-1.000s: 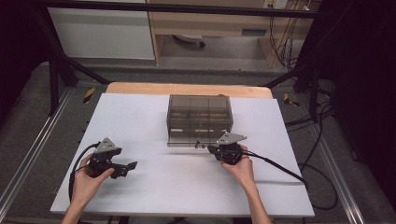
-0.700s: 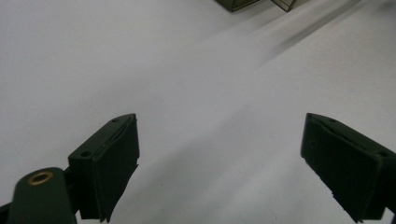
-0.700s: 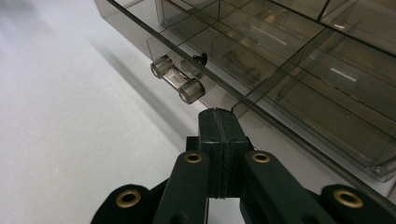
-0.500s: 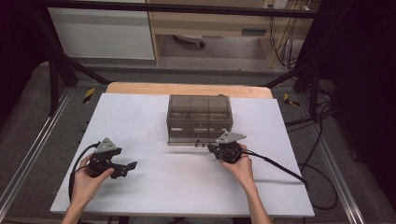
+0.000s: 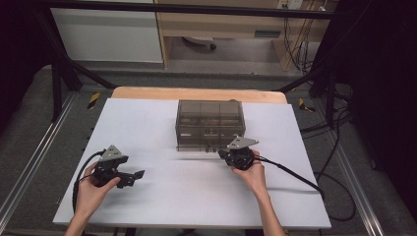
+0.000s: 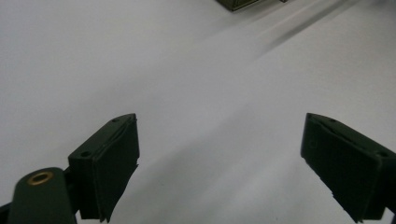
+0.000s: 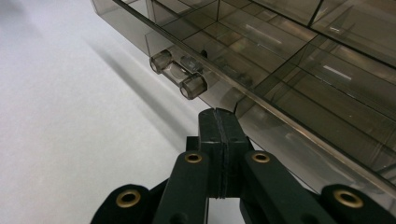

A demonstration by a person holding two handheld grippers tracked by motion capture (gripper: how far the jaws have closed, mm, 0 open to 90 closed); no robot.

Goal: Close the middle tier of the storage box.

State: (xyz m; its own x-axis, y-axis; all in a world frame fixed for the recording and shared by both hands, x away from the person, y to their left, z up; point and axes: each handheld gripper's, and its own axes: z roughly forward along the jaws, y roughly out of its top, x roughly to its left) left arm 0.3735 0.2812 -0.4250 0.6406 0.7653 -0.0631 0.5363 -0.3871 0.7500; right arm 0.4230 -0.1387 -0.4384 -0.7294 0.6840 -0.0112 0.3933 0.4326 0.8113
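Nothing has shifted on the white counter (image 5: 162, 123) since the frames a second and half a second earlier: both hands, both tools and the box sit where they were.

At lower left of the high view, the person's left hand (image 5: 88, 189) holds the left gripper (image 5: 129, 177) low over the counter, its fingers spread apart with nothing between them, well apart from the box. In the left gripper view the two black fingers (image 6: 109, 163) stand wide at the bottom corners, bare white surface between them, and a corner of the box peeks in at the top edge.

At centre frame of the high view stands the smoky, see-through drawer cabinet (image 5: 210, 123), toward the far side of the counter, its front facing the person.

Just right of centre, the right hand (image 5: 253, 173) holds the right gripper (image 5: 221, 153) against the lower front edge of the cabinet. From above, its tips are too small to read. The right gripper view settles it: the fingers (image 7: 210, 128) are pressed together, empty, their tip at the foot of the cabinet front, just beside and below a clear drawer handle (image 7: 180, 74) at upper centre. That view also shows the partitioned compartments behind the tinted wall.
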